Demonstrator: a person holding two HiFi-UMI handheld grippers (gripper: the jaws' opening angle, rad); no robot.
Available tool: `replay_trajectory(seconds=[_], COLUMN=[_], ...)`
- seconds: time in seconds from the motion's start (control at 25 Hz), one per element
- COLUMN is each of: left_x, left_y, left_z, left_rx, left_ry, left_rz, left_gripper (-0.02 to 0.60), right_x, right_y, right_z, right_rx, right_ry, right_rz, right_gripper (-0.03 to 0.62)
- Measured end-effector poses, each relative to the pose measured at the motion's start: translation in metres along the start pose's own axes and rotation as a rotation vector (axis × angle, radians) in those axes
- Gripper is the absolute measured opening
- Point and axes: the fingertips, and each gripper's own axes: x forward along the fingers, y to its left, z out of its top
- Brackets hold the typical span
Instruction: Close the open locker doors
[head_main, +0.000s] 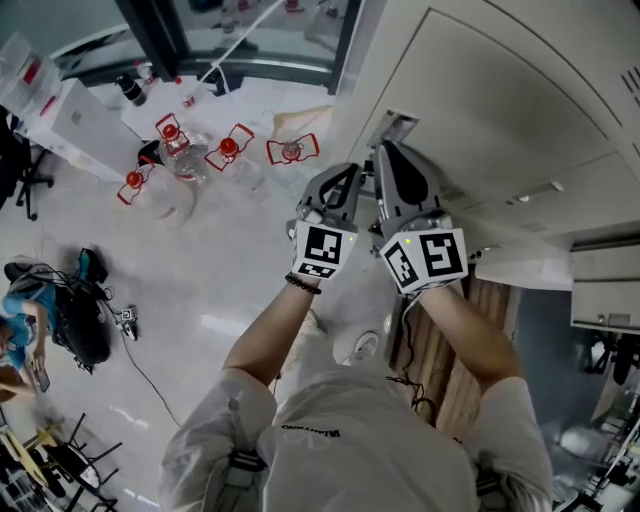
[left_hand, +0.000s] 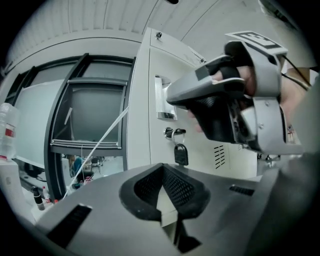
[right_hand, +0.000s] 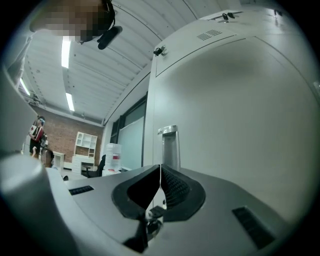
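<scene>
A grey locker door fills the right of the head view, with a recessed metal handle near its edge. My right gripper is shut with nothing in it, its tips just below that handle. The left gripper is beside it, also shut and empty. In the right gripper view the shut jaws point at the handle on the door face. From the left gripper I see the right gripper against the handle, above a key lock with a dark fob.
Lower locker doors stand to the right. Several clear water jugs with red handles lie on the pale floor at left. A window frame stands left of the lockers. A person sits by chairs far left.
</scene>
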Motion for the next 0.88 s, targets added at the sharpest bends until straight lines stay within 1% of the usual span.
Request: replay_trajectory(seconds=[0.12, 0.24, 0.32, 0.4, 0.52, 0.64, 0.68, 0.76, 0.88], left_x=[0.001, 0.0, -0.008, -0.023, -0.056, -0.086, -0.094, -0.107, -0.116], left_y=[-0.002, -0.003, -0.007, -0.023, -0.076, -0.153, -0.182, -0.235, -0.3], left_z=[-0.002, -0.003, -0.005, -0.013, -0.039, -0.082, -0.098, -0.129, -0.168], left_rx=[0.014, 0.019, 0.048, 0.081, 0.093, 0.125, 0.123, 0.086, 0.004], left_ry=[-0.011, -0.04, -0.055, -0.059, -0.034, 0.056, 0.089, 0.139, 0.166], left_rz=[0.009, 0.018, 0.03, 0.037, 0.021, -0.021, -0.035, -0.052, -0.057], left_gripper=[0.005, 0.005, 0.005, 0.005, 0.005, 0.005, 0.005, 0.005, 0.005], right_x=[-0.037, -0.095, -0.139, -0.183, -0.249, -0.307, -0.325, -0.359, -0.398], right_y=[0.008, 0.017, 0.019, 0.014, -0.005, -0.023, -0.028, -0.04, -0.06], right_z=[-0.014, -0.031, -0.053, -0.082, -0.128, -0.166, -0.178, -0.201, -0.234], right_rx=[-0.032, -0.055, -0.061, -0.056, -0.009, 0.04, 0.048, 0.062, 0.073], right_ry=[0.006, -0.002, 0.027, 0.077, 0.157, 0.191, 0.196, 0.196, 0.183], right_rz=[0.041, 0.071, 0.084, 0.081, 0.036, 0.0, -0.006, -0.026, -0.063], right_gripper=[0.011, 0.009, 0.009, 0.009, 0.009, 0.01, 0.009, 0.01, 0.011])
